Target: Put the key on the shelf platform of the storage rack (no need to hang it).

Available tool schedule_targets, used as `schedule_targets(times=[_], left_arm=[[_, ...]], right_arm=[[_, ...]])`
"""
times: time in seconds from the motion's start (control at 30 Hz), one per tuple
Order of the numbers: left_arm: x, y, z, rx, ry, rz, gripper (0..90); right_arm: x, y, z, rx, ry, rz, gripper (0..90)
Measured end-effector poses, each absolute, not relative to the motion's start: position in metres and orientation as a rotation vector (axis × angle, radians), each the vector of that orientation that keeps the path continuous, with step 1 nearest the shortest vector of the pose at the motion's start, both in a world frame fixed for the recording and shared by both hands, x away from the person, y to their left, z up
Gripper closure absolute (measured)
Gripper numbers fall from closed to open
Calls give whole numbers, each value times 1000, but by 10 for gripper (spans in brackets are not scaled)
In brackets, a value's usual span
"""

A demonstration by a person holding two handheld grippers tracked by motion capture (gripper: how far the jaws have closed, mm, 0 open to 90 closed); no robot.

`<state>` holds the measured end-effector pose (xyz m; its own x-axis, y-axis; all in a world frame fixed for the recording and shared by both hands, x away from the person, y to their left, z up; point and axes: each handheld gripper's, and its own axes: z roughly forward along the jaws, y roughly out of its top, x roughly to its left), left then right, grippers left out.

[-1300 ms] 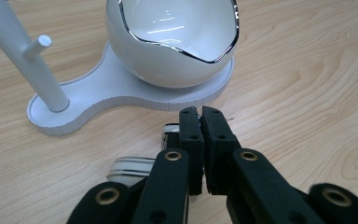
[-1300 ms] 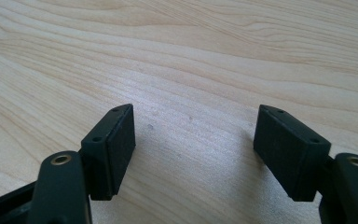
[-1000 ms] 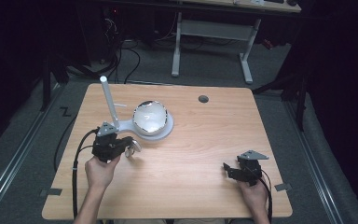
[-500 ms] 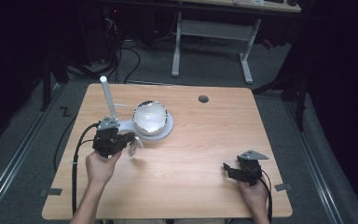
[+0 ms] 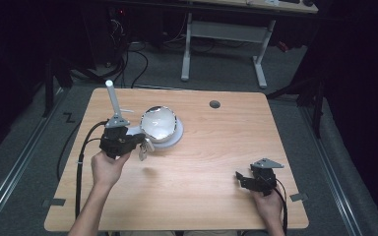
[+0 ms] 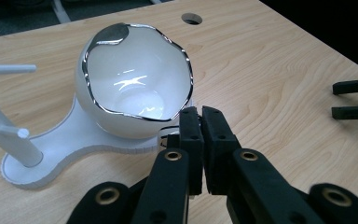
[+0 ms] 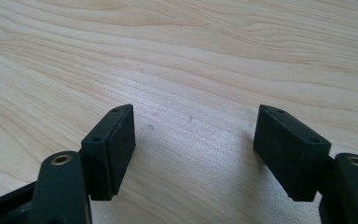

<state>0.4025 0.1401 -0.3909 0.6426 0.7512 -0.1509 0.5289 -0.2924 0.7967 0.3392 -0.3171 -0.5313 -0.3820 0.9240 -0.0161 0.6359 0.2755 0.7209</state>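
Note:
A white cup with a silver rim [image 5: 158, 124] [image 6: 135, 88] leans over the round end of a white stand's base [image 5: 177, 137] [image 6: 74, 140], its mouth turned toward my left gripper. That gripper [image 5: 144, 146] [image 6: 200, 116] is shut at the cup's near side, on the thin silver-edged handle [image 6: 168, 136]. The stand's upright post [image 5: 112, 101] [image 6: 4, 135] rises just left of the gripper. My right gripper [image 5: 243, 179] [image 7: 193, 149] rests open near the table's front right, with bare wood between its jaws; its fingertips [image 6: 352, 98] also appear at the right edge of the left gripper view.
The wooden table [image 5: 226, 147] has a round cable hole [image 5: 214, 104] [image 6: 191, 18] at the back. A black cable [image 5: 81, 157] trails from the left gripper off the front left. Beyond the table stands a white desk frame [image 5: 226, 34] on a dark floor.
My left hand and its gripper have risen a little, still closed at the cup's handle. The cup has barely shifted. The right gripper has stayed put.

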Motion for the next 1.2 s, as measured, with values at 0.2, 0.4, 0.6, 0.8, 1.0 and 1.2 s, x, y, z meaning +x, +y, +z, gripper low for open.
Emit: schedule_targets(times=[0.2,0.4,0.6,0.8,1.0,1.2], left_arm=[[409,135,-381,1970,989,306,879],[415,128,-372,1989,963,309,880],[421,123,-363,1997,952,318,880],[432,116,-350,1984,937,325,880],[441,107,-346,2004,937,381,880],[451,102,-349,1992,950,382,879]], right_arm=[[339,-317,-531,1404,2116,888,298],[339,-317,-531,1407,2116,889,297],[339,-317,-531,1406,2117,889,297],[339,-317,-531,1406,2117,889,297],[339,-317,-531,1404,2118,888,296],[339,-317,-531,1403,2118,889,296]])
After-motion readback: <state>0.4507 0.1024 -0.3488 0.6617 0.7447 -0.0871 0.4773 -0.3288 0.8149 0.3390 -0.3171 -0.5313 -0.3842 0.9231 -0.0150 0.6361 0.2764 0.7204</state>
